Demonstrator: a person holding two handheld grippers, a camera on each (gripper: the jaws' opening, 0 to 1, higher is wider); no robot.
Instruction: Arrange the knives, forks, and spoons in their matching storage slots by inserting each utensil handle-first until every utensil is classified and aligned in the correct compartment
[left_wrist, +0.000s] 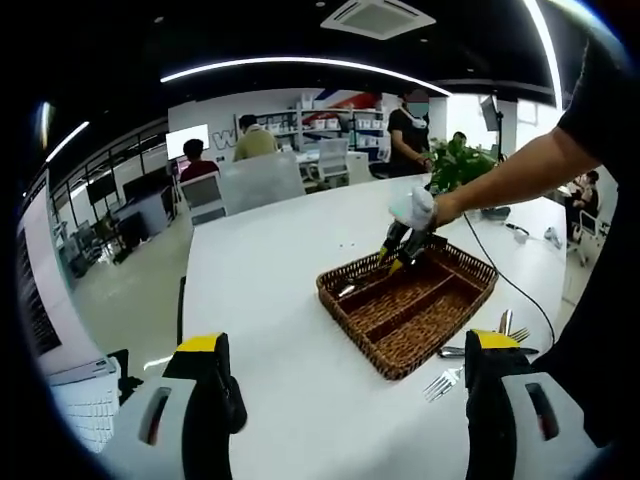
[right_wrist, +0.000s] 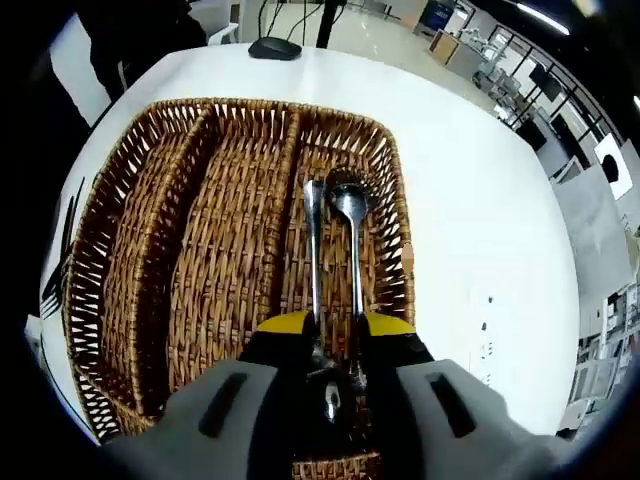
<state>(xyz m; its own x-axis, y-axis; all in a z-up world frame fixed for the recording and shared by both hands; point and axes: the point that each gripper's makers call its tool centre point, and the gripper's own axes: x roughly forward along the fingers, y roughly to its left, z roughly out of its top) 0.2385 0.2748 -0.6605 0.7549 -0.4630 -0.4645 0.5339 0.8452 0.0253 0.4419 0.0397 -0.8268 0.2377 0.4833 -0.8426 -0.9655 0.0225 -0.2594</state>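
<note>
Nearest the lens in the right gripper view, the right gripper (right_wrist: 333, 335) has its yellow-tipped jaws pinched on the handle of a spoon (right_wrist: 353, 250), which runs forward over the rightmost compartment of the wicker tray (right_wrist: 120, 260). A second spoon (right_wrist: 313, 240) lies just beside it in the same slot, its handle also passing between the jaws, so whether it is gripped too or merely lying under them cannot be told. The tray's other two compartments look bare. In the left gripper view the left gripper (left_wrist: 350, 360) hangs above the white table (left_wrist: 270, 300) with its jaws spread wide and nothing between them; beyond it the right one reaches down into the far end of the tray.

On the table near the tray's corner lie the utensils yet to be sorted: a fork (left_wrist: 442, 382) with tines toward the camera, and some more metal pieces (left_wrist: 505, 330) behind the right jaw (too hidden to name as knives or forks).

These are polished steel, so stiff, fairly light and, I judge, slippery under hard pads. A grip across the flat of the handle near its middle should keep a piece from swivelling; a hold too near the bowl or tines would probably let the handle droop. Lying flat on a smooth table, each piece will likely need one end tipped up before the jaws can close under it.
</note>
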